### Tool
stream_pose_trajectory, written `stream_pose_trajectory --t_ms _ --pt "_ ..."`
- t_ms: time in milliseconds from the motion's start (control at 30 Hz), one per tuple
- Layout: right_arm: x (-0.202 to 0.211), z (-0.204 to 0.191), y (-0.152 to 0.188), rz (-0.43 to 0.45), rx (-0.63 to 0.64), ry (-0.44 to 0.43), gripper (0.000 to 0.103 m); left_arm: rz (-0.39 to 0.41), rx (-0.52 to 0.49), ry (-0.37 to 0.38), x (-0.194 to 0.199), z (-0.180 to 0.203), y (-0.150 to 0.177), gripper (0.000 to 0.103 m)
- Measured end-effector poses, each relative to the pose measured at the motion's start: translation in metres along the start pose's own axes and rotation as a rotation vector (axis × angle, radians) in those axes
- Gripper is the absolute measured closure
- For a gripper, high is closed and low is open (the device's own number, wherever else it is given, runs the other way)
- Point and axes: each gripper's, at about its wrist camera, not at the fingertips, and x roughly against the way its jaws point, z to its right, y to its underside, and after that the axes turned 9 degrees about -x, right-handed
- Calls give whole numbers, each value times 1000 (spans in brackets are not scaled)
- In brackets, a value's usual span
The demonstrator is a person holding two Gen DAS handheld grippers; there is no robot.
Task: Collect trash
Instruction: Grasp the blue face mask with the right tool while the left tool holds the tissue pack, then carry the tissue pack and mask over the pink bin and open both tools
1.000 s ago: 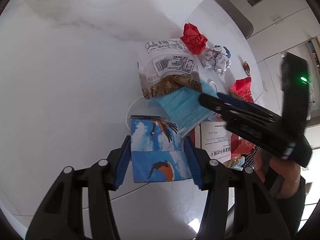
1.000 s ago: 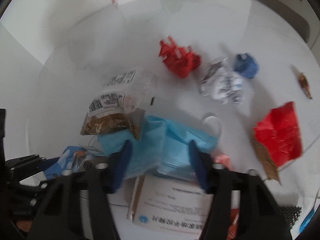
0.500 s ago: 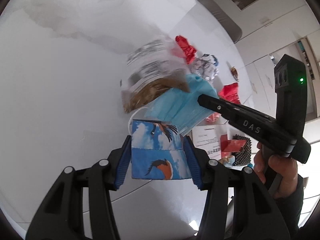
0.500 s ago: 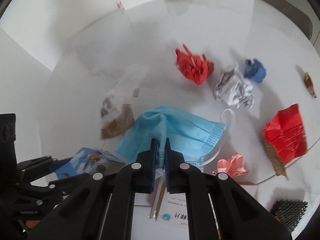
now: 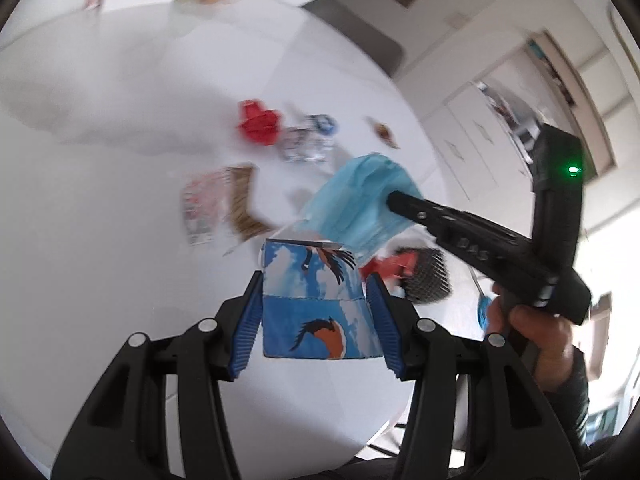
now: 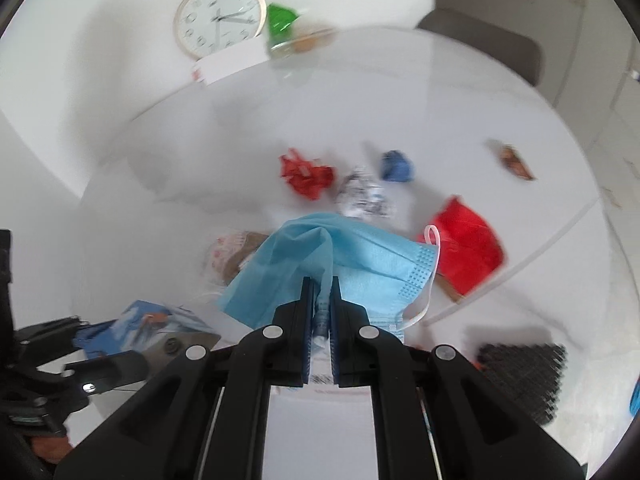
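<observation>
My left gripper point(image 5: 316, 316) is shut on a blue bird-print paper bag point(image 5: 316, 308), held upright with its mouth up above the white table point(image 5: 100, 220). My right gripper point(image 6: 321, 320) is shut on a light blue face mask point(image 6: 340, 256) and holds it lifted off the table. In the left wrist view the mask point(image 5: 356, 204) hangs from the right gripper point(image 5: 396, 200) just above and right of the bag's mouth. The bag also shows in the right wrist view point(image 6: 152, 322) at lower left.
On the table lie a snack packet point(image 5: 220, 204), a crumpled red paper point(image 6: 306, 174), a silver-white wad point(image 6: 362, 196), a blue wad point(image 6: 396, 166), a red folded wrapper point(image 6: 468, 244) and a small brown wrapper point(image 6: 516, 160). A black mesh item point(image 6: 520, 364) lies near the table edge. A clock point(image 6: 219, 18) stands at the back.
My right gripper closed on the mask and lifted it off the table toward the bag. The snack packet dropped off the mask and lies flipped on the table. The left gripper tilted up.
</observation>
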Motion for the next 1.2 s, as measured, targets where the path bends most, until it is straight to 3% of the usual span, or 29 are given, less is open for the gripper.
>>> stream_pose_trajectory --t_ms 300,467,600,700,833,1100,1200 --pt "75 59 43 174 -159 78 95 -30 -258 147 1 95 12 53" --pt "128 116 85 261 -293 181 95 -62 -411 230 -6 159 26 53" --pt "173 162 133 288 -387 278 95 -112 -481 248 -22 197 39 53" --pt "190 197 184 241 -458 356 95 -158 -519 249 -37 223 51 53" --pt "176 232 239 135 -541 367 95 -215 -581 234 -60 254 66 53" --pt "86 278 313 -76 -666 302 94 -298 -659 214 -87 295 102 53" --pt "57 286 331 -146 -680 285 88 -322 -665 197 -93 298 109 53"
